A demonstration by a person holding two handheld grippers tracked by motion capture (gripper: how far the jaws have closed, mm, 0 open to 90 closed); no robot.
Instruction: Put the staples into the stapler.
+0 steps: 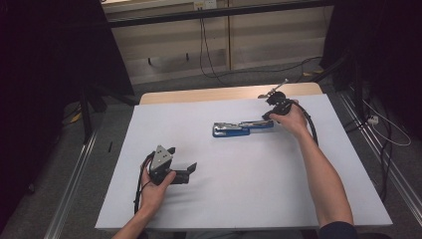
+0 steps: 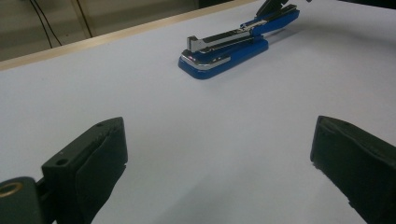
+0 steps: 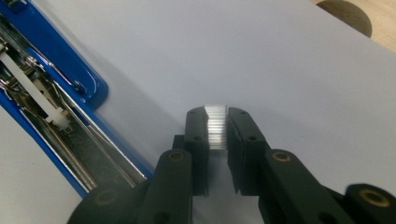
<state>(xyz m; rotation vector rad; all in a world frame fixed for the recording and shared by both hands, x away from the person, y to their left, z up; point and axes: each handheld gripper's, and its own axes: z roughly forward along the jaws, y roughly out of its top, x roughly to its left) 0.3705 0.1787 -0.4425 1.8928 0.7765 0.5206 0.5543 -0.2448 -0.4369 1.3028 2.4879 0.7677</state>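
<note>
- My left tongs point(image 1: 185, 172) rest low on the near-left part of the white surface point(image 1: 239, 199), held in my left hand point(image 1: 154, 191). Their jaws stand wide apart with nothing but bare surface between them.
- The blue stapler point(image 1: 238, 129) lies mid-surface, well apart from the left tongs, swung fully open: base and metal-lined top arm stretch out in one line. In the left gripper view it sits ahead and to the right point(image 2: 233, 44).
- My right tongs point(image 3: 217, 128) sit just beside the stapler's far right end point(image 3: 51, 107), in my right hand point(image 1: 291, 119). Their jaws are nearly together, pinching a short silvery strip of staples point(image 3: 216, 126) between the pads.
</note>
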